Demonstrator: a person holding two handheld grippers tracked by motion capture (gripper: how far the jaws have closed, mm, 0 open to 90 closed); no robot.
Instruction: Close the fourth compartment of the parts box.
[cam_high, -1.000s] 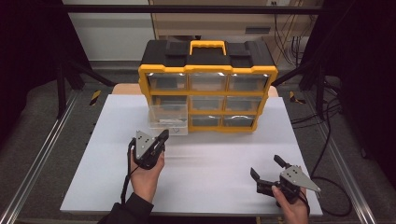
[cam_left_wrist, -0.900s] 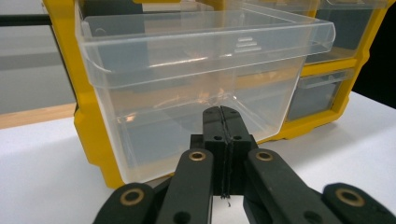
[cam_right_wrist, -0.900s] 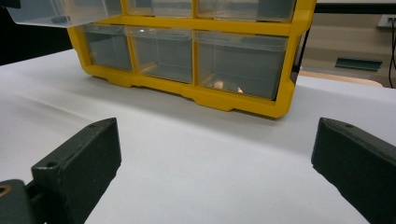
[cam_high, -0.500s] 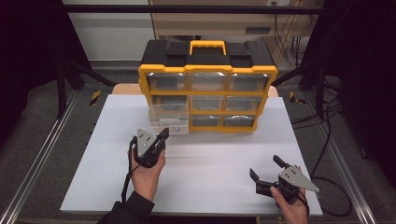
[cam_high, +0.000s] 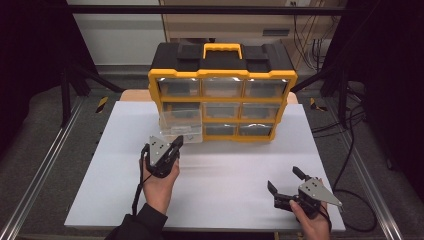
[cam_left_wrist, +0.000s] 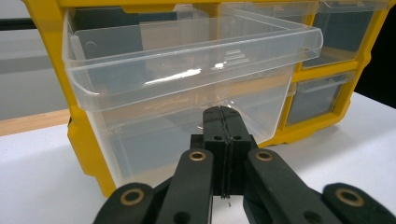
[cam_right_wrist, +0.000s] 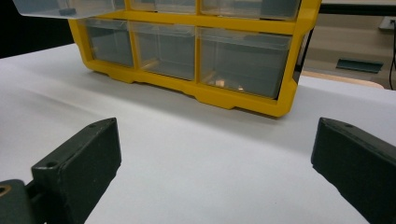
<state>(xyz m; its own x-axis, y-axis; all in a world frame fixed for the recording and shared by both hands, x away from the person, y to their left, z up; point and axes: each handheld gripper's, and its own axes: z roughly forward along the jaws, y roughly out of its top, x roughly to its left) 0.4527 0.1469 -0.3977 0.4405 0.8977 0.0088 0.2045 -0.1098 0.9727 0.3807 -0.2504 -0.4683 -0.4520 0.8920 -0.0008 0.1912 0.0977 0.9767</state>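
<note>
- The yellow organizer (cam_high: 222, 95) stands at the far side of the white table (cam_high: 100, 190) — nine clear drawers, none showing anything inside.
- The middle-left drawer (cam_high: 181, 125) is pulled out toward the person and looks empty.
- The left gripper (cam_high: 176, 145) sits just before that drawer, jaws clenched together on nothing.
- The right gripper (cam_high: 286, 181) rests well apart near the table's front, jaws released wide.
- The left gripper view shows the drawer's lip (cam_left_wrist: 196, 60) up close — the high view only its outline.

A big white table (cam_high: 225, 172) holds a yellow and black box of little drawers (cam_high: 222, 92) at its far side. The box sits flat on the table. One clear drawer (cam_high: 181, 127) on its left sticks out over the white top.
</note>
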